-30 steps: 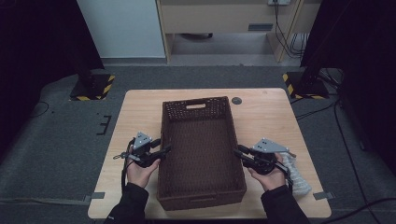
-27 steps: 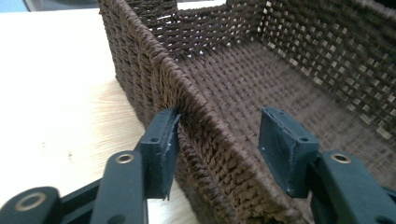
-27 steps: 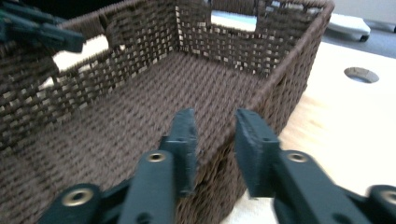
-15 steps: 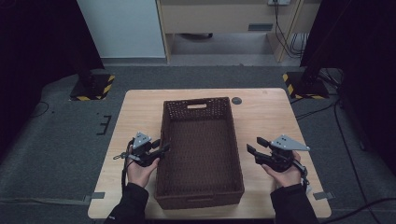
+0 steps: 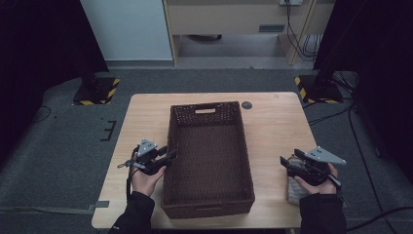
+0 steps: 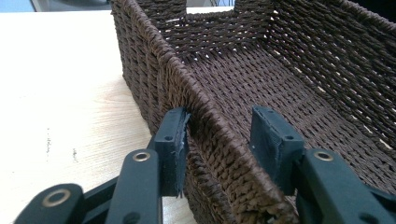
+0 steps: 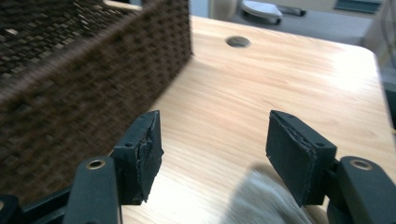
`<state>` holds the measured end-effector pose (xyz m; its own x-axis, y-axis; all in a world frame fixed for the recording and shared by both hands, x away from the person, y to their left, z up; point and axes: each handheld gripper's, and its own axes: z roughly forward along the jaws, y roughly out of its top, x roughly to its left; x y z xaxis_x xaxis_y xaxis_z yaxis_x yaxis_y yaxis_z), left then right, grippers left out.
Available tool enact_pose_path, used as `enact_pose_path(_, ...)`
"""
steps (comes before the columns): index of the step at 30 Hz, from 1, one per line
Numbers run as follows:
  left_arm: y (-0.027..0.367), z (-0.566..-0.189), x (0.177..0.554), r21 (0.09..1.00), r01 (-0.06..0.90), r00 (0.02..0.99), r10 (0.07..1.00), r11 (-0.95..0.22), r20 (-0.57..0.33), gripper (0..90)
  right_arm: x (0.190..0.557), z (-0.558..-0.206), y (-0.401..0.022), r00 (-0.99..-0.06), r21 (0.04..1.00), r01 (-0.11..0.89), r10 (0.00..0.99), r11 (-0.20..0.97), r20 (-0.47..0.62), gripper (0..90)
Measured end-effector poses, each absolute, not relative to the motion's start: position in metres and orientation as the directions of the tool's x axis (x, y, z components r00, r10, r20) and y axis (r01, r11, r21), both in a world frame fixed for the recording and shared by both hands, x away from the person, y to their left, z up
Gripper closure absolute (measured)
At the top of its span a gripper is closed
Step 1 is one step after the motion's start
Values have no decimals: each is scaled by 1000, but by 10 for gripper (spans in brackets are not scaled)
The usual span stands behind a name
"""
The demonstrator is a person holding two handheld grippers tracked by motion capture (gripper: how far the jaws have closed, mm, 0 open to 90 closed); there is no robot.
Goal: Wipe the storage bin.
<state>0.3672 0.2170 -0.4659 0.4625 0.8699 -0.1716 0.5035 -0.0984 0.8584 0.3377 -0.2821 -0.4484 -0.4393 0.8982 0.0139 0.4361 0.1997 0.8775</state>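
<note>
- High view: the left gripper (image 5: 168,156) sits at the left long wall of the brown woven basket (image 5: 208,158), which stands mid-table (image 5: 272,126). The right gripper (image 5: 287,163), jaws just opened wide and holding nothing, is well right of the basket, over a grey cloth (image 5: 294,190).
- Left gripper view: the jaws straddle the basket's rim (image 6: 205,116), having just been closing; one pad (image 6: 180,140) touches the outside, the other stands clear inside. The weave looks stiff, light and rough, so the rim should offer a firm hold.
- Right gripper view: the basket wall (image 7: 93,70) lies left of the open pads.
</note>
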Motion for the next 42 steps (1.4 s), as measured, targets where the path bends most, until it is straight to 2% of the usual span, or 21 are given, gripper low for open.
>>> enact_pose_path(9, 216, -465, 366, 859, 501, 462, 872, -107, -161, 562, 329, -470, -303, -381, 841, 495, 925, 221, -19, 348)
enact_pose_path(13, 218, -461, 370, 865, 493, 454, 876, -93, -165, 493, 325, -481, -311, -360, 822, 528, 933, 213, -10, 363)
enact_pose_path(15, 220, -459, 373, 869, 488, 447, 878, -81, -169, 487, 323, -487, -314, -356, 810, 548, 935, 208, 0, 379)
enact_pose_path(26, 216, -465, 396, 848, 521, 431, 888, -97, -163, 505, 330, -502, -309, -409, 769, 595, 911, 233, 40, 581)
enact_pose_path(30, 218, -467, 398, 845, 530, 437, 876, -70, -201, 507, 333, -500, -305, -417, 750, 612, 908, 251, 37, 676)
enact_pose_path(33, 218, -467, 397, 843, 534, 437, 875, -63, -211, 534, 336, -496, -304, -408, 759, 608, 912, 234, 45, 701)
enact_pose_path(42, 215, -466, 397, 841, 539, 408, 887, -44, -215, 583, 350, -475, -298, -429, 861, 492, 897, 132, 107, 704)
